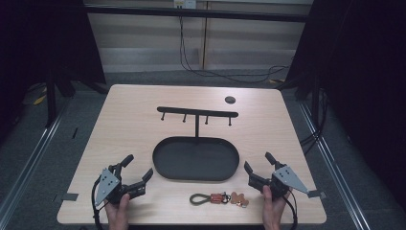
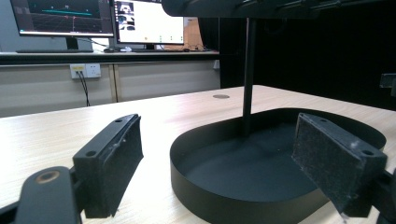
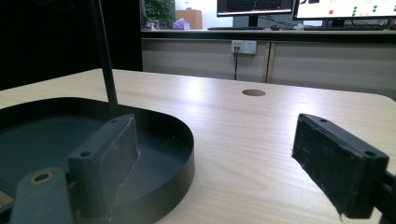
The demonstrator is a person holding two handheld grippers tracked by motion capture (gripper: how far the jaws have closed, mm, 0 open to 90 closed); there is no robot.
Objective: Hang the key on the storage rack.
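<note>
A black oval tray [image 1: 165, 167] with an upright post and a hook bar [image 1: 197, 112] stands mid-table. A keychain with a green loop [image 1: 198, 198] and orange and brown tags [image 1: 238, 198] lies on the wood near the front edge, between my hands. My left gripper [image 1: 139, 167] rests at the front left, open and empty, facing the tray [image 2: 196, 186]. My right gripper [image 1: 258, 160] sits at the front right, also open and empty, with the tray's rim [image 3: 184, 158] beside its left jaw. In the left gripper view [image 2: 219, 158] and the right gripper view [image 3: 215, 158] the jaws stand wide apart.
A round hole [image 1: 230, 99] is set in the table at the back right. Dark curtains and metal floor rails flank the table. Cables run over the floor behind it. Monitors [image 2: 65, 18] stand on a desk beyond.
</note>
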